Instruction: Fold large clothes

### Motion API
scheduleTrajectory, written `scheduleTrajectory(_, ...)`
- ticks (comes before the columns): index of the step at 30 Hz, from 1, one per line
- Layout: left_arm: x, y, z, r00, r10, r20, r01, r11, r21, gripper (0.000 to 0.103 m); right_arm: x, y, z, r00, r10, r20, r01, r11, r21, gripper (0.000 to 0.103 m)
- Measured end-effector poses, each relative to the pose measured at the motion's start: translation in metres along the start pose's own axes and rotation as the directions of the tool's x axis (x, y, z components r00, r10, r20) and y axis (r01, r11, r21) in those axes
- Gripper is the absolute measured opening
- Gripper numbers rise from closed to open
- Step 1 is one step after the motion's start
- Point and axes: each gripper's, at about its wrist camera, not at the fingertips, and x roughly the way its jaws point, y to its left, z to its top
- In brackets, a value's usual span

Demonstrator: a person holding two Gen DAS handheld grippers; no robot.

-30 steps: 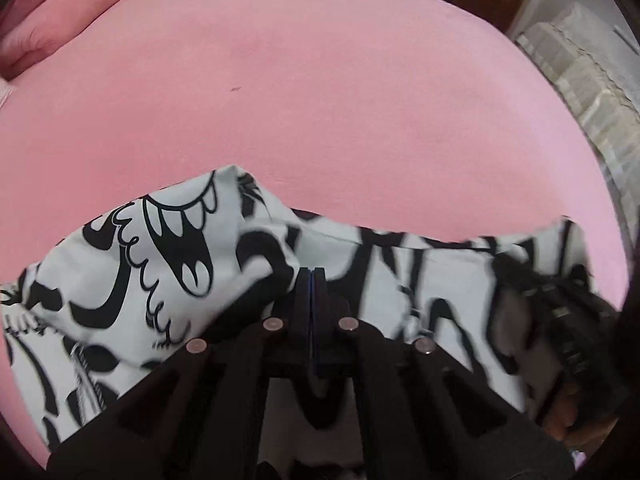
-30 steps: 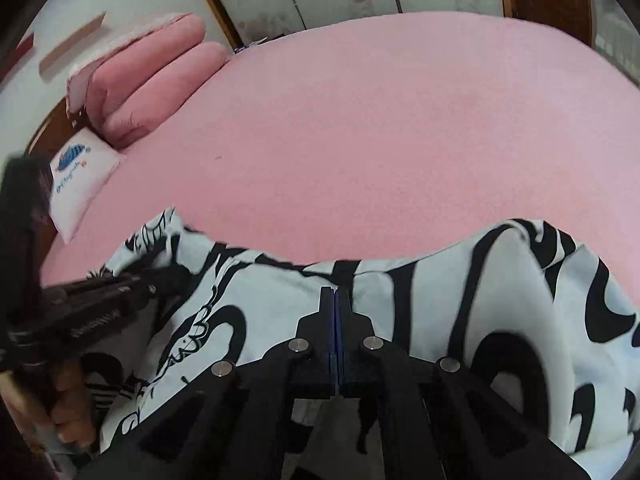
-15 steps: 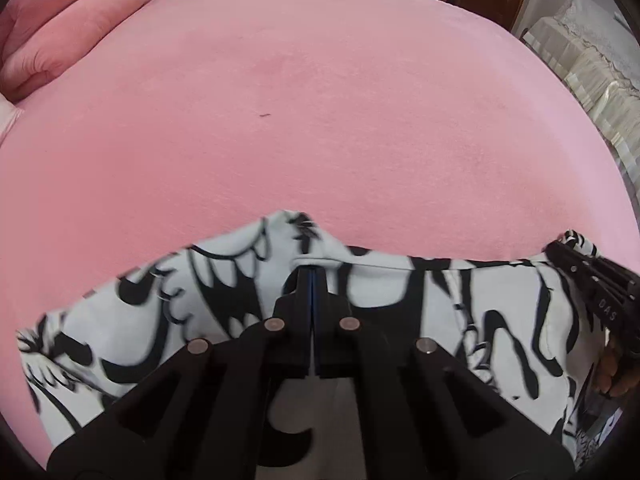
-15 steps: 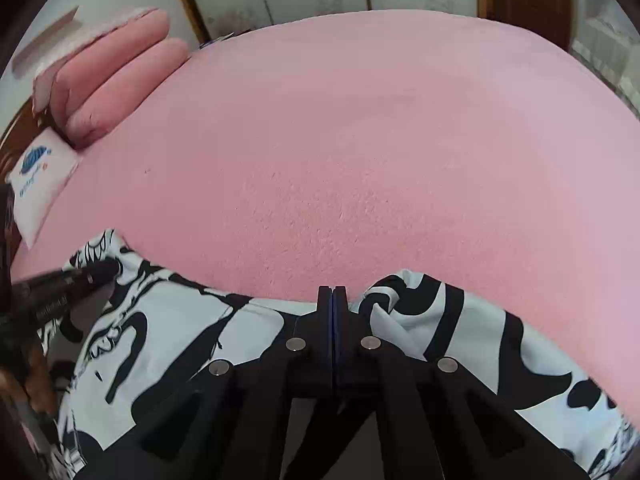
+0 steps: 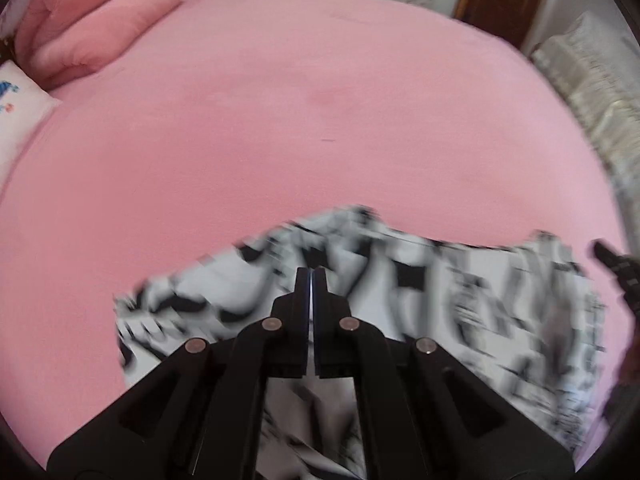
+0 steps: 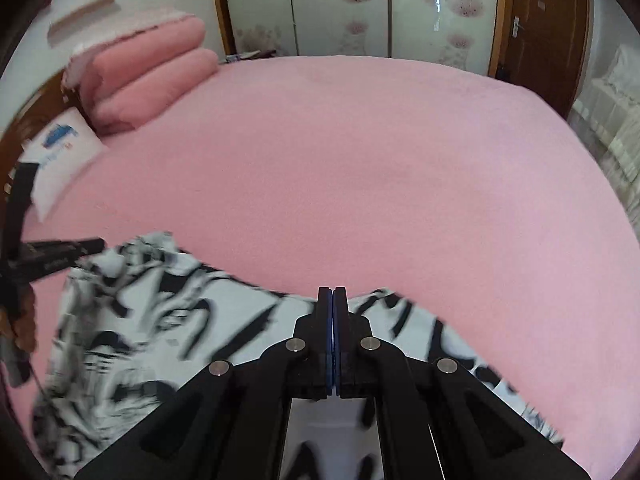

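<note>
Left gripper (image 5: 311, 270) clamped shut on the top edge of the black-and-white printed garment (image 5: 460, 300); right gripper (image 6: 332, 290) likewise pinching that edge. Garment hangs between them over the near edge of the pink bed (image 5: 320, 100). My read: keep both hands level and the edge taut, then lay it flat. White pillow (image 6: 60, 148) has a blue logo, unreadable.

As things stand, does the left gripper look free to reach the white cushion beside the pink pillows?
Probably not: the left gripper is shut on the black-and-white garment, which the right gripper also grips. The white cushion lies far across the pink bed, though nothing blocks the way.
</note>
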Motion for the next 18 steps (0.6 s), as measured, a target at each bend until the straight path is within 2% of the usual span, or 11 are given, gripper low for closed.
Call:
scheduleTrajectory(3, -0.011, -0.033, -0.02, 0.995, -0.087, -0.04, 0.086, 0.996, -0.023, 0.0, -0.008, 0.028, -0.018, 0.997, 0.074, -0.035, -0.073, 0.997, 0.015, 0.0)
scheduleTrajectory(5, -0.013, -0.045, -0.033, 0.99, -0.119, -0.078, 0.116, 0.992, -0.041, 0.0, -0.005, 0.044, -0.039, 0.989, 0.13, -0.071, -0.124, 0.989, 0.077, 0.0)
scheduleTrajectory(8, -0.003, -0.061, -0.057, 0.976, -0.174, -0.133, 0.168, 0.984, -0.054, 0.0, -0.001, 0.051, -0.074, 0.966, 0.229, -0.124, -0.203, 0.96, 0.192, 0.0)
scheduleTrajectory(9, 0.005, -0.063, -0.067, 0.968, -0.182, -0.171, 0.173, 0.983, -0.062, 0.0, 0.007, 0.055, -0.087, 0.951, 0.271, -0.152, -0.233, 0.946, 0.227, 0.0)
scheduleTrajectory(11, 0.013, -0.069, -0.097, 0.963, -0.171, -0.21, 0.162, 0.985, -0.058, 0.0, 0.019, 0.062, -0.103, 0.94, 0.276, -0.201, -0.229, 0.946, 0.228, 0.0)
scheduleTrajectory(13, 0.026, -0.06, -0.114, 0.966, -0.149, -0.211, 0.144, 0.989, -0.039, 0.0, 0.032, 0.068, -0.119, 0.936, 0.248, -0.25, -0.202, 0.959, 0.198, 0.0)
scheduleTrajectory(18, 0.022, -0.043, -0.132, 0.978, -0.093, -0.188, 0.093, 0.996, -0.007, 0.0, 0.037, 0.056, -0.131, 0.925, 0.282, -0.255, -0.218, 0.943, 0.251, 0.0)
